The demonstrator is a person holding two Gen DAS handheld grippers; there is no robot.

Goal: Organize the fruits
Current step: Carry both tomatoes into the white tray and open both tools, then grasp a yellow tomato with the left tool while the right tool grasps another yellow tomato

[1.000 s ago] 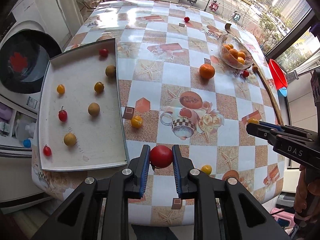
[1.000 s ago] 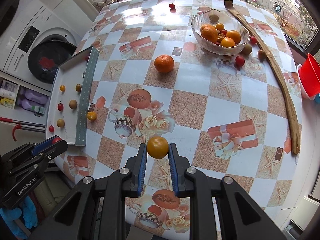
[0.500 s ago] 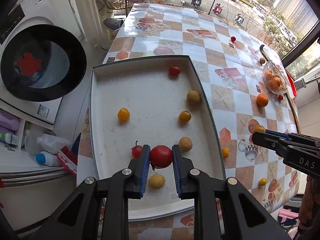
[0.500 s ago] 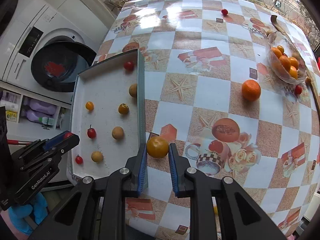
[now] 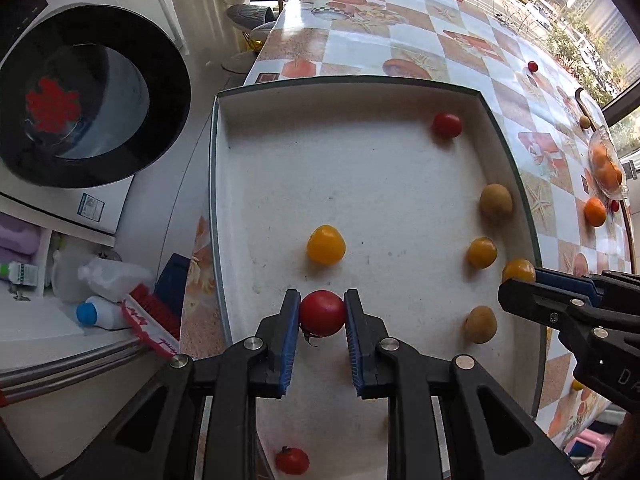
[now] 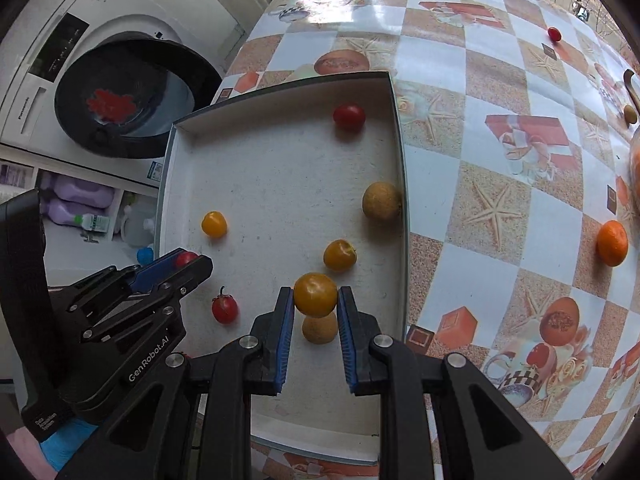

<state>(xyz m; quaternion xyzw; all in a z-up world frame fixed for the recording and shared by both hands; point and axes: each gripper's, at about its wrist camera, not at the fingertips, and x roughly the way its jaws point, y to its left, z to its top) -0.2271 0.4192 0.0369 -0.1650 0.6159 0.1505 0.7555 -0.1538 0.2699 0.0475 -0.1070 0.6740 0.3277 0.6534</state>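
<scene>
My left gripper (image 5: 322, 312) is shut on a red tomato (image 5: 322, 313) and holds it over the near left part of the white tray (image 5: 360, 176). It also shows in the right wrist view (image 6: 192, 262). My right gripper (image 6: 315, 295) is shut on a yellow-orange tomato (image 6: 315, 294) above the tray's (image 6: 280, 168) near right part, over a brown fruit (image 6: 319, 330). In the tray lie red tomatoes (image 6: 349, 117), yellow tomatoes (image 6: 214, 224) and brown fruits (image 6: 381, 201).
The tray sits at the left end of a checked tablecloth (image 6: 500, 168). An orange (image 6: 612, 243) and a small red tomato (image 6: 554, 34) lie on the cloth. A glass bowl of oranges (image 5: 606, 164) stands far right. A washing machine (image 5: 80, 96) stands left of the table.
Both grippers have moved left from the table's front to over the tray and come lower and closer to it, each still holding its fruit.
</scene>
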